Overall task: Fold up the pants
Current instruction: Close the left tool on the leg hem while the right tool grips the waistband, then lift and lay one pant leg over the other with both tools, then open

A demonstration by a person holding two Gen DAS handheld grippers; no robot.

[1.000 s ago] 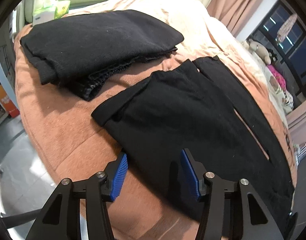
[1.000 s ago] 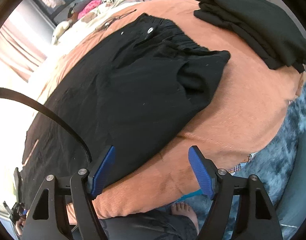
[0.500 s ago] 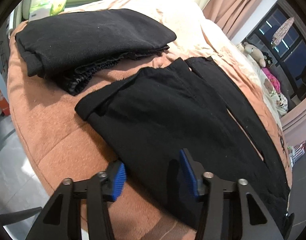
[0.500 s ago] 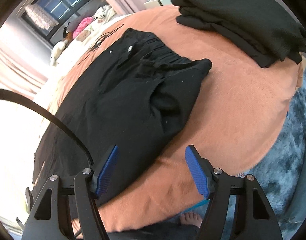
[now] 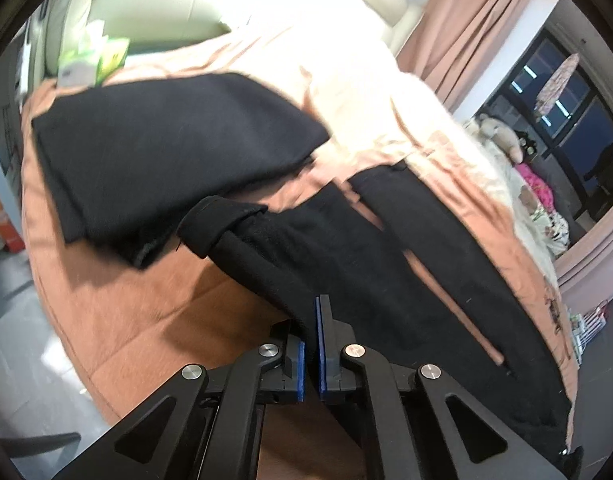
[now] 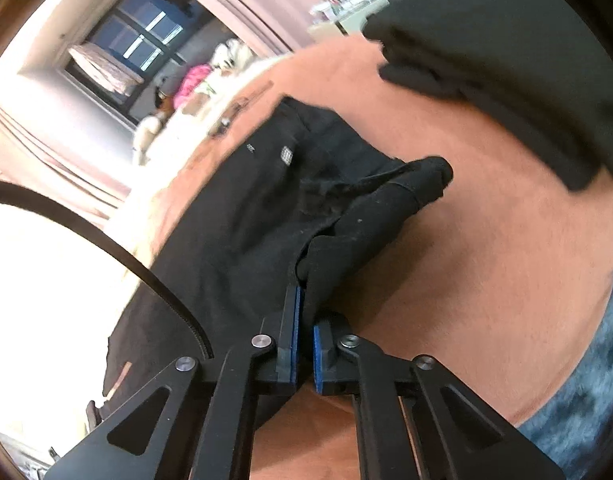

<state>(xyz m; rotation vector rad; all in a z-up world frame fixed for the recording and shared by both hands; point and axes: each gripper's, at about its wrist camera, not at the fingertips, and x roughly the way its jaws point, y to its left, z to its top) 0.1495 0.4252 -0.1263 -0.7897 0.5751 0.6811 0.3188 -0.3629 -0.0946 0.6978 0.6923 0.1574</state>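
Biggest thing here is the bed (image 5: 118,304), covered in an orange-brown blanket, and that's what everything lies on. My black pants (image 5: 386,264) are spread across it, legs running off toward the window side, with the near side edge lifted up off the blanket. Next to them, toward the waistband end, sits a pile of folded dark clothes (image 5: 166,148), close enough that the raised waistband corner almost brushes it.

My left gripper (image 5: 311,344) has its jaws pressed together on the edge of the pants, and my right gripper (image 6: 305,320) is doing the same, pinching a bunched bit of fabric near the waistband end.

What worries me: both grips are just on a thin edge, so I reckon the cloth could slip out mid-swing if I pull too fast. The right side also looks like it caught a wad rather than a clean layer, so the fold could come out lumpy. And the waistband corner could drag into that dark pile and knock it over.

Room stuff: pink curtains (image 5: 478,20), a dark window, stuffed toys (image 5: 502,136) on the far side, a tissue pack (image 5: 90,60) by the headboard, grey shaggy rug (image 6: 586,392) on the floor.
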